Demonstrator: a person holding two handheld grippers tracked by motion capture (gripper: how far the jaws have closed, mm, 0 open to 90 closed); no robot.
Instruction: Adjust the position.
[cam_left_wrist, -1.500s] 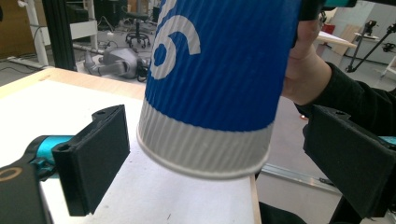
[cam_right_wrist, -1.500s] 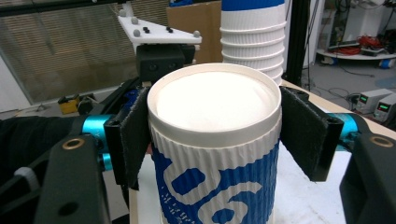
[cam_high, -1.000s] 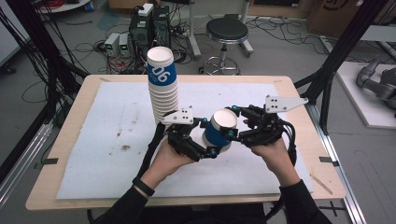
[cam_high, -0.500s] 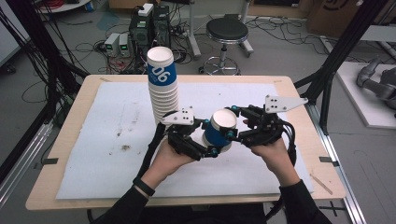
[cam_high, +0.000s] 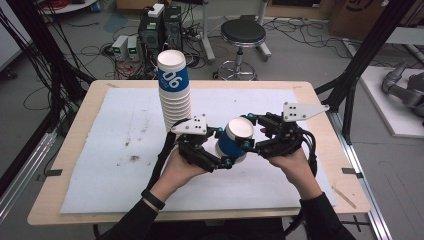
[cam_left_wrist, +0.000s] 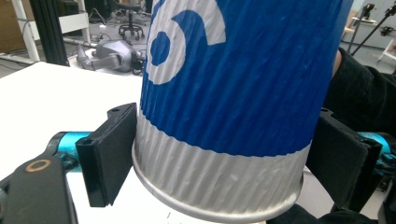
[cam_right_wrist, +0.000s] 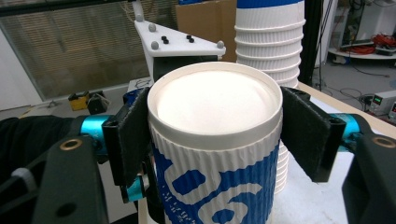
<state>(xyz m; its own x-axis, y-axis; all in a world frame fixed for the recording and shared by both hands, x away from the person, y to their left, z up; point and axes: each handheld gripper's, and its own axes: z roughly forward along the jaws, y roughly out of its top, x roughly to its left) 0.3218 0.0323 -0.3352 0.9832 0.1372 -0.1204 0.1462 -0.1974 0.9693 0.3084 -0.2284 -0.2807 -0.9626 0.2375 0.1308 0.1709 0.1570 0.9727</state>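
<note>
A blue and white ribbed paper cup (cam_high: 233, 142) hangs tilted above the table between both grippers, its white closed end up. My left gripper (cam_high: 223, 148) has just closed its jaws, and its pads (cam_left_wrist: 112, 154) press on the cup (cam_left_wrist: 233, 93) at the white band near its rim. My right gripper (cam_high: 248, 132) has just been opening. The cup (cam_right_wrist: 215, 154) still stands between its jaws, with the right-hand pad (cam_right_wrist: 303, 135) a little off the wall.
A tall stack of upturned cups (cam_high: 175, 90) stands just behind the left gripper, and shows as the stack (cam_right_wrist: 266, 37) in the right gripper view. A white sheet (cam_high: 100, 150) covers the wooden table (cam_high: 50, 215). A stool (cam_high: 243, 35) and cables lie beyond.
The left gripper's jaws have drawn in onto the cup, and the right gripper's jaws have eased apart. Both hands and the cup stay where they were.
</note>
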